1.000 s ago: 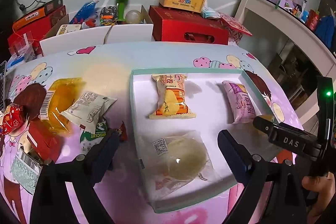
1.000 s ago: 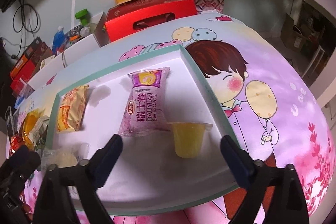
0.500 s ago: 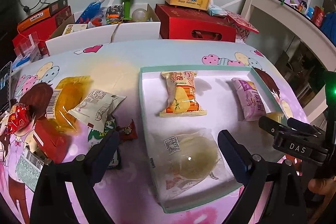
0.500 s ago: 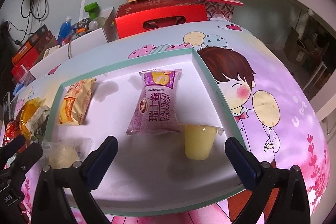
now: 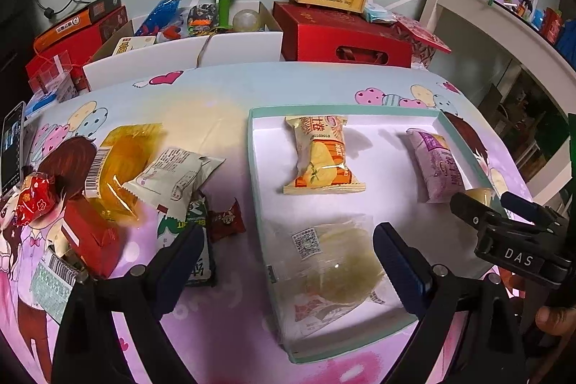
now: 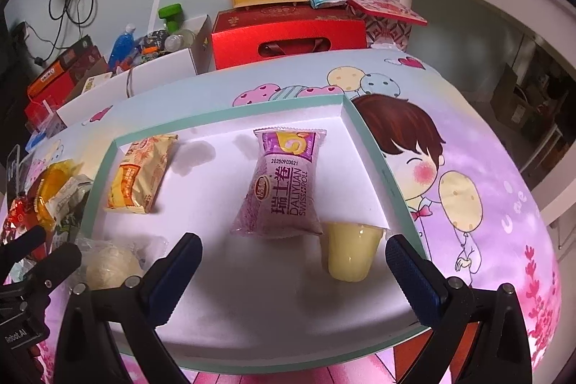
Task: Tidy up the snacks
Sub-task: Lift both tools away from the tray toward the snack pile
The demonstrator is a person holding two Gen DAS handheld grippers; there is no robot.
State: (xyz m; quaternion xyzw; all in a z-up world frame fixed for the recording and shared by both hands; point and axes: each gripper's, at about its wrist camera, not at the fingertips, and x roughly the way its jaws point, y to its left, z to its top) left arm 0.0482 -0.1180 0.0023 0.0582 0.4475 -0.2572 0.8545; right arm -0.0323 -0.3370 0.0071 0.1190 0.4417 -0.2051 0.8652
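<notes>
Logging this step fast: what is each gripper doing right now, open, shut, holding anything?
Left gripper: open, holding nothing, above the clear-wrapped pastry.
Right gripper: open, holding nothing, above the tray.

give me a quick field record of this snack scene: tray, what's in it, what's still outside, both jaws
tray: teal-rimmed white tray on the cartoon tablecloth
in tray: orange snack pack, purple swiss roll pack, clear-wrapped round pastry, yellow jelly cup
outside tray: amber-wrapped cake, white biscuit pack, small red candy, red box, all left of the tray
left gripper: jaws open, holding nothing
right gripper: jaws open, holding nothing, over the tray
</notes>
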